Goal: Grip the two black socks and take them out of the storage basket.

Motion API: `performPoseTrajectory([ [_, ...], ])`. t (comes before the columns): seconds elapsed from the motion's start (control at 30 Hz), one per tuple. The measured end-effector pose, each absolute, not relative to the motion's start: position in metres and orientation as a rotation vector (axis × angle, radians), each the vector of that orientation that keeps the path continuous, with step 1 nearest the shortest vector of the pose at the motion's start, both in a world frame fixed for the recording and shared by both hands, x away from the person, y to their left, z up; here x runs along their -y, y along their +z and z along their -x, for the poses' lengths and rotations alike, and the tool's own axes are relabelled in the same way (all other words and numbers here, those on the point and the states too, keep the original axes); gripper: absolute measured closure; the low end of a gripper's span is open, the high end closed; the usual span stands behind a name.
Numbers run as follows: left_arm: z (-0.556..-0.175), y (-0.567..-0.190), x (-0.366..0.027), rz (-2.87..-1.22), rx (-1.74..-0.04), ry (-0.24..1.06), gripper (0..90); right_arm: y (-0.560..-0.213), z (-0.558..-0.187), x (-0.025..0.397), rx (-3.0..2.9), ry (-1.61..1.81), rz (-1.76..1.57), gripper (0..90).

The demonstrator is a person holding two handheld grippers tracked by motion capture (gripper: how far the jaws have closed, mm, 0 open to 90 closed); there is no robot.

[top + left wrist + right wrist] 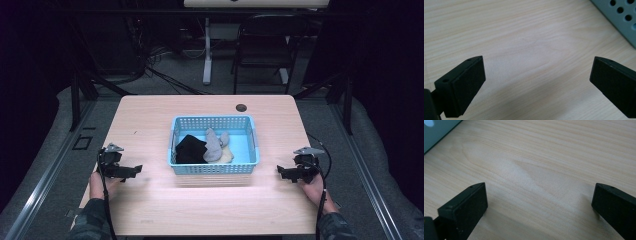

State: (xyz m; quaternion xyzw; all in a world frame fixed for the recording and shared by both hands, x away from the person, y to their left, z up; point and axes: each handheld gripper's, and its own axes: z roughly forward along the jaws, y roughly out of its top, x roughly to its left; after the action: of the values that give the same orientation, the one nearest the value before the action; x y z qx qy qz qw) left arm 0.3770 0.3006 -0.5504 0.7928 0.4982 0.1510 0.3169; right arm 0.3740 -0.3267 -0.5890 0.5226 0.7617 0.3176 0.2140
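Wood-topped table (150,125) in the high view carries a blue basket (214,168) at its middle, with a black cloth (190,149) at the left inside it, a grey sock (214,146) leaning beside that, and a small pale piece (227,155) at the right of the sock. The left gripper (134,170) rests on the table well to the left of the basket, its tips pointing toward the basket wall; the left hand (100,184) holds it from behind. The right gripper (281,171) sits on the far side of the basket, near its right wall, tips pointing inward, with the right hand (315,187) behind it. Neither touches the basket or the clothes.

Left gripper view: the left gripper (537,80) has its two black jaws spread wide apart, with only bare tabletop between them. A corner of the basket wall (624,17), with round holes, shows at the upper right.

Right gripper view: the right gripper (539,202) likewise stands with its jaws wide apart over bare wood, holding nothing. An edge of the basket (436,132) shows at the upper left.
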Motion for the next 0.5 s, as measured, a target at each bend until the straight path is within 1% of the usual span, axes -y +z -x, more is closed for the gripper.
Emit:
performPoseTrajectory([
  [0.5,-0.376,-0.507,-0.287,-2.115,-1.285,0.278,0.0,-0.589,-0.374,0.327,-2.11,0.882,-1.451,0.0],
])
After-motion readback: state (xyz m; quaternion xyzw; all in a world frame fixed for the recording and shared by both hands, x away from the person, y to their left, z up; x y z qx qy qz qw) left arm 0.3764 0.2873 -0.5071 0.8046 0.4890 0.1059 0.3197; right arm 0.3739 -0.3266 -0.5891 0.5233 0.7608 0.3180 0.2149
